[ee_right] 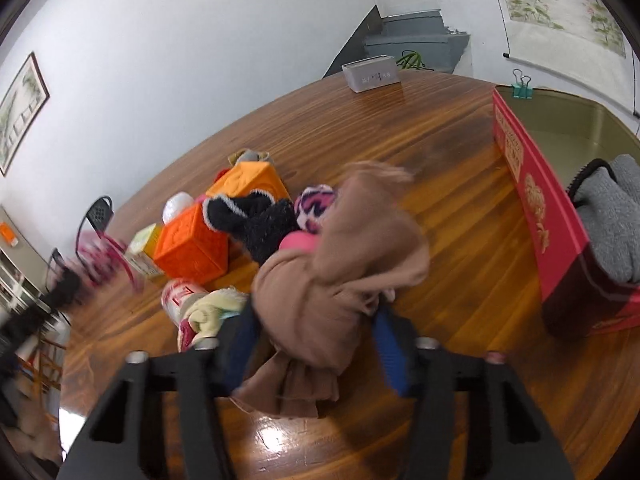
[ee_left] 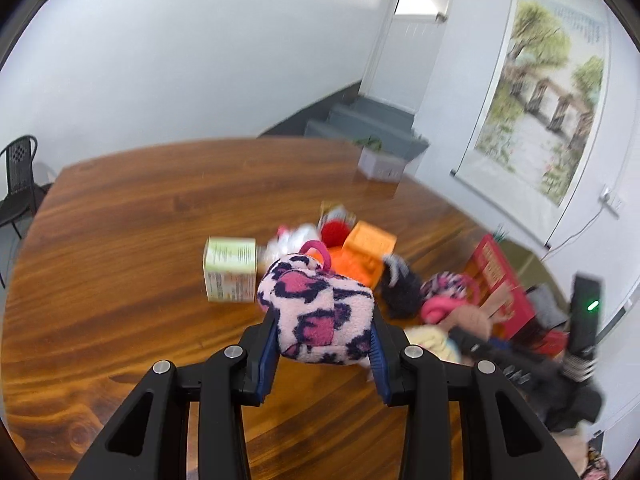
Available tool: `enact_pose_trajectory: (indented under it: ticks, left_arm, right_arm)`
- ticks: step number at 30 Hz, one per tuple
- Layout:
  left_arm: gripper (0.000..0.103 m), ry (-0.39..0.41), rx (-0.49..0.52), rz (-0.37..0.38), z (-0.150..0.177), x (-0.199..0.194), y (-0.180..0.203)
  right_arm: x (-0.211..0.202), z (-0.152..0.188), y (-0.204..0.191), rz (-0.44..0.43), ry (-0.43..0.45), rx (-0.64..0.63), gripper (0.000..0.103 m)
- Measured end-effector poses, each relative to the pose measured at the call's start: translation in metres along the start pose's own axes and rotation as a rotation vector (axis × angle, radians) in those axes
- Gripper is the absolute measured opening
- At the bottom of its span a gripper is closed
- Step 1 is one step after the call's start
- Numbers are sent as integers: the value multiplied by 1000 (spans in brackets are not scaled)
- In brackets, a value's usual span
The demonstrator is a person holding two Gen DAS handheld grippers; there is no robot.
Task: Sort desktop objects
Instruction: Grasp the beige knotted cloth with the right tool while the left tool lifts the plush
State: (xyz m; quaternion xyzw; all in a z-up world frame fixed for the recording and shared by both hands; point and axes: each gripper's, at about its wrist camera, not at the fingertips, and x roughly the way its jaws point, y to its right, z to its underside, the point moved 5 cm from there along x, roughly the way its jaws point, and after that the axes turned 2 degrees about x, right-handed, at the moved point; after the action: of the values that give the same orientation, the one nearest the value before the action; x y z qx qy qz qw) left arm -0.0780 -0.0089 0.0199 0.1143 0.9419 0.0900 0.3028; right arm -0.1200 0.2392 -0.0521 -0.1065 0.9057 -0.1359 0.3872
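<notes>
My left gripper [ee_left: 323, 334] is shut on a fluffy pink leopard-print pouch [ee_left: 316, 308] with a pink loop handle, held above the wooden table [ee_left: 140, 232]. My right gripper [ee_right: 316, 344] is shut on a bunched tan cloth [ee_right: 340, 264] that hangs down between its blue pads. Behind the pouch lies a pile: a pale green carton [ee_left: 230, 270], orange cubes [ee_left: 370, 246], a black fuzzy item [ee_left: 400, 284]. In the right wrist view the pile shows orange cubes [ee_right: 192, 246], a black fuzzy item [ee_right: 260, 220] and a pink patterned piece [ee_right: 316, 204].
A red box [ee_right: 536, 208] stands at the right with a grey cloth [ee_right: 612, 220] inside it and a green binder clip [ee_right: 522, 88] on its rim. A white box [ee_right: 371, 73] sits at the table's far edge. A can [ee_right: 182, 300] and a pale cloth [ee_right: 212, 312] lie near my right gripper.
</notes>
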Motion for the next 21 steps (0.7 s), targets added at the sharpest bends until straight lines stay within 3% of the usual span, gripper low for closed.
enact_pose_trajectory:
  ticks: [3,13,21]
  left_arm:
    - [40,27,5,15,-5,-10,5]
    - [40,32,39,54,-3,-17,33]
    - [40,28,79,109,-4,-17,74]
  right_arm:
    - [-10,2,-1,-8,22,-5,50]
    - [-92,-10,8,-5,225,-32,50]
    - [-160,-38,75,159,404,16,50]
